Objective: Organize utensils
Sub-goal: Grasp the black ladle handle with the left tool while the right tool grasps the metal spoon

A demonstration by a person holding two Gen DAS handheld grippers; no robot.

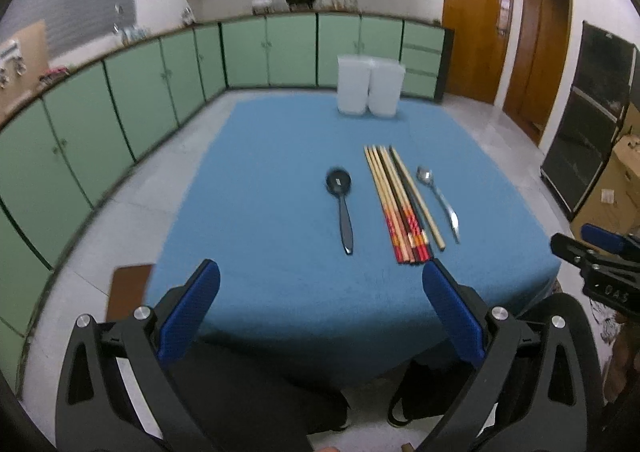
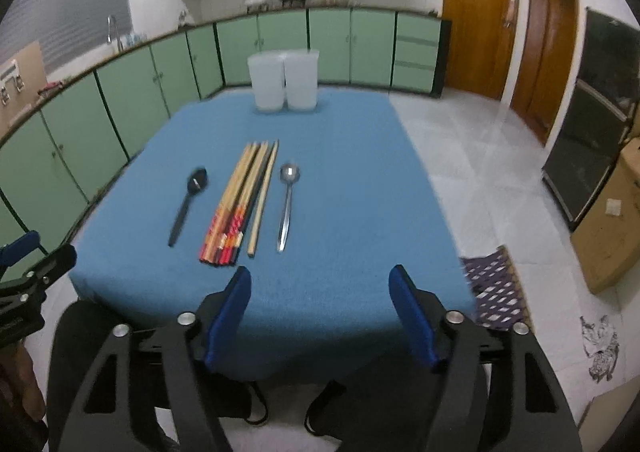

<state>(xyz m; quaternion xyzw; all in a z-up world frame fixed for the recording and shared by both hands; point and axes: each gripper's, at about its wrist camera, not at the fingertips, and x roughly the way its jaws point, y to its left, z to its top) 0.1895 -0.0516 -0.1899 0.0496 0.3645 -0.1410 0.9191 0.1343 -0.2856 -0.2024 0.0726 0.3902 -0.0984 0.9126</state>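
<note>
Where green cabinets (image 1: 292, 48) curve — blue tablecloth (image 1: 280, 172).

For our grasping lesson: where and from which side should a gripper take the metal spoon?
Probably mid-handle, from above, pads either side. The metal spoon lies flat on the table, its handle towards the right gripper; the chopsticks lie close beside it.

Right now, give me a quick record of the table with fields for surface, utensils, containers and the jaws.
surface: blue tablecloth
utensils: black spoon, bundle of chopsticks, metal spoon, lying side by side
containers: two white bins at the far edge, touching
left gripper: jaws open, holding nothing
right gripper: jaws open, holding nothing
</note>
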